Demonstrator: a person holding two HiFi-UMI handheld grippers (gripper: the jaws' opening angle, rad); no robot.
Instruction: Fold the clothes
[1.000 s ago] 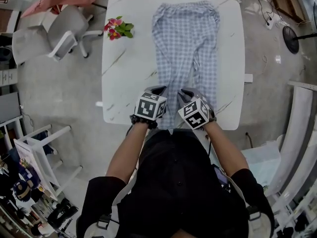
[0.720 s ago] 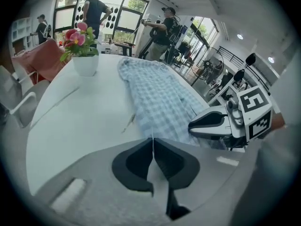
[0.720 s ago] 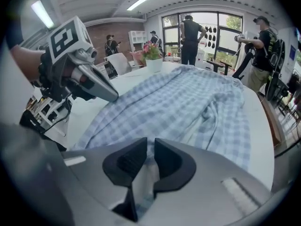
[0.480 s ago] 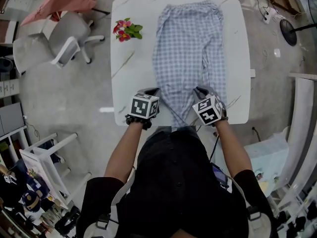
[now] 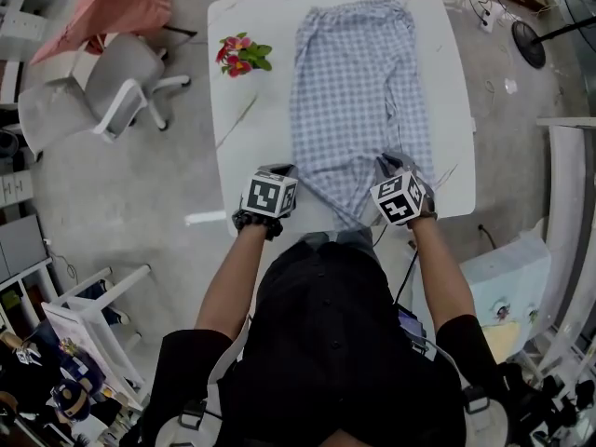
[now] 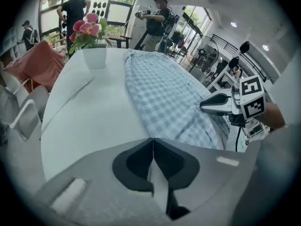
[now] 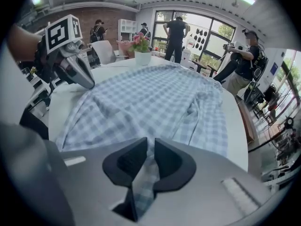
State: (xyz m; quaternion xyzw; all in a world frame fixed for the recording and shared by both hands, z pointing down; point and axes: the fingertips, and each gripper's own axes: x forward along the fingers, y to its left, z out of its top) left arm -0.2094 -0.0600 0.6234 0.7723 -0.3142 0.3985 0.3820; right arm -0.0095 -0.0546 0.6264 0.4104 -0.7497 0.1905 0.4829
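Note:
Blue-checked trousers [image 5: 358,91] lie lengthwise on the white table [image 5: 251,128], waistband at the far end and leg ends at the near edge, where a bit hangs over. My right gripper [image 5: 389,164] is shut on the right leg's hem; in the right gripper view checked cloth [image 7: 150,102] runs down between the jaws [image 7: 150,147]. My left gripper [image 5: 282,170] is shut with nothing in it, over bare table just left of the trousers [image 6: 164,93]. The right gripper [image 6: 207,106] appears at the cloth's edge in the left gripper view.
A pot of pink flowers [image 5: 242,54] stands at the table's far left. Left of the table is a grey office chair [image 5: 112,91], with a pink cloth [image 5: 121,7] behind it. A white rack [image 5: 84,315] is at lower left. People stand beyond the table [image 7: 178,32].
The two grippers, close together at the leg ends before, have parted. The left one has slid left off the cloth onto bare table; the right one keeps hold of the hem.

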